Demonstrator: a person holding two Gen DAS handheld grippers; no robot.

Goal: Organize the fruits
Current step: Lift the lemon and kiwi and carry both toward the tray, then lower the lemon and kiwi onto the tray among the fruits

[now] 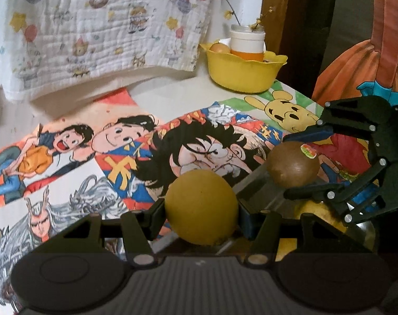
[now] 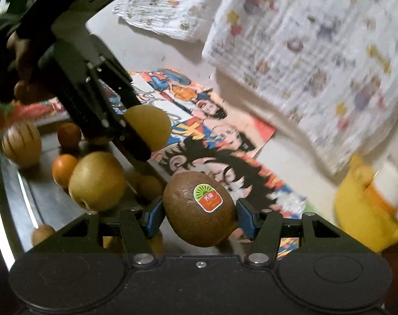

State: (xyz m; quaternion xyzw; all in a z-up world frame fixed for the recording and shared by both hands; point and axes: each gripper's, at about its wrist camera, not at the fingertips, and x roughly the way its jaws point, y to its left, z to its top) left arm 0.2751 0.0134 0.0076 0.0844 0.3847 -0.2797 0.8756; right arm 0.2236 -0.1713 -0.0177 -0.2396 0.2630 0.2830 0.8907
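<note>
My left gripper (image 1: 201, 211) is shut on a round yellow fruit (image 1: 201, 207) and holds it above the metal tray's edge (image 1: 254, 178). In the right wrist view this gripper (image 2: 136, 131) shows at the upper left with the yellow fruit (image 2: 150, 127) between its fingers. My right gripper (image 2: 200, 210) is shut on a brown kiwi (image 2: 200, 208) with a green and orange sticker. It also shows in the left wrist view (image 1: 294, 166), holding the kiwi (image 1: 292, 165) at the right. A yellow bowl (image 1: 241, 74) stands at the back of the table.
The metal tray (image 2: 12, 194) holds a yellow pear (image 2: 96, 181), two oranges (image 2: 63, 169), a striped fruit (image 2: 21, 141) and smaller fruits. The yellow bowl (image 2: 361, 210) holds a white and orange cup (image 1: 247, 43) and an egg-like item (image 1: 220, 47). Cartoon posters (image 1: 146, 152) cover the table; a printed cloth (image 1: 94, 21) hangs behind.
</note>
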